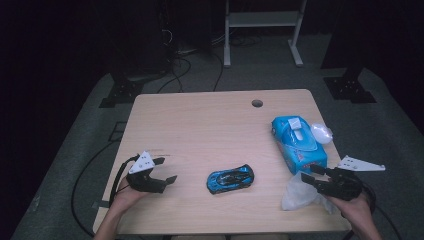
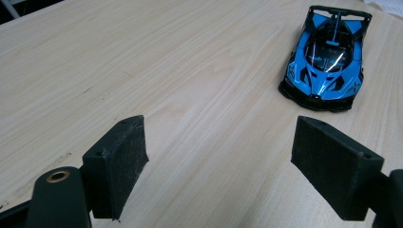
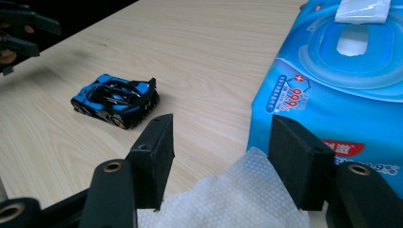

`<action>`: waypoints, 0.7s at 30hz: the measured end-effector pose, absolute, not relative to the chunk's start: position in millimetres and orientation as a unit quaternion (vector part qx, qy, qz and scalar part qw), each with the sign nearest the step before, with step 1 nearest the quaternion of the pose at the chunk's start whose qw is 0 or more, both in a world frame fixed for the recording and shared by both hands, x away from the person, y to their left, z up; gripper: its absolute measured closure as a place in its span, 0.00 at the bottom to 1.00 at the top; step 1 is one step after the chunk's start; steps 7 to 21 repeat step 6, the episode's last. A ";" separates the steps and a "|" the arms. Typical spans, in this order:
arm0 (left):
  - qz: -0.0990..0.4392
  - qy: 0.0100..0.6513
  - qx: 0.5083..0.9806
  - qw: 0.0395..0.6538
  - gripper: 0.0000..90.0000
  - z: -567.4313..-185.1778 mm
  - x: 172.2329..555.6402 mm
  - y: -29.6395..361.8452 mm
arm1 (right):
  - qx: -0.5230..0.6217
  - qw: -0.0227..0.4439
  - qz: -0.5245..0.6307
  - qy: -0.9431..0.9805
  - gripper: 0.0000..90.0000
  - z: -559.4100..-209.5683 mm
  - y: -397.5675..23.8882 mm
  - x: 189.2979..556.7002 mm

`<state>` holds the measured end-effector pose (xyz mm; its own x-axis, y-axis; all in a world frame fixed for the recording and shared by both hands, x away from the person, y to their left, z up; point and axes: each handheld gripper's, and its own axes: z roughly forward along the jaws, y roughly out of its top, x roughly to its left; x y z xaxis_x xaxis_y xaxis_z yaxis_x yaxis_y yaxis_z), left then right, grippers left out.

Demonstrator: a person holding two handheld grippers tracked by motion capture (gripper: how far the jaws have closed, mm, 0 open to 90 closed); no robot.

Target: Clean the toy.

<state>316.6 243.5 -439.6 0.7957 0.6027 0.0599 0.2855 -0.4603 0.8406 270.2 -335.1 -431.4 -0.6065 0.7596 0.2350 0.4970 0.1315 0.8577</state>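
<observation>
Right gripper is sitting low over a white wet wipe, jaws standing wide apart with the wipe lying loose between them, not pinched; no pad is pressing on it. The blue wipes pack is lying just beyond the right-hand jaw, nearly touching. To do this well it is needing to close squarely on the bunched wipe, clear of the pack, before heading to the blue toy car, which is sitting ahead and to the left on the tabletop. Left gripper is wide open and empty, the car ahead of it toward its right jaw, ready to steady it.
</observation>
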 end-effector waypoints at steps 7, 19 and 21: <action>0.184 0.268 0.835 0.444 0.20 -442.3 315.7 244.4 | 0.422 0.130 0.517 0.734 0.42 -435.9 -330.0 268.7; 0.184 0.268 0.835 0.444 0.20 -442.3 315.7 244.4 | 0.422 0.130 0.517 0.734 0.42 -435.9 -330.0 268.7; 0.184 0.268 0.835 0.444 0.20 -442.3 315.7 244.4 | 0.422 0.130 0.517 0.734 0.42 -435.9 -330.0 268.7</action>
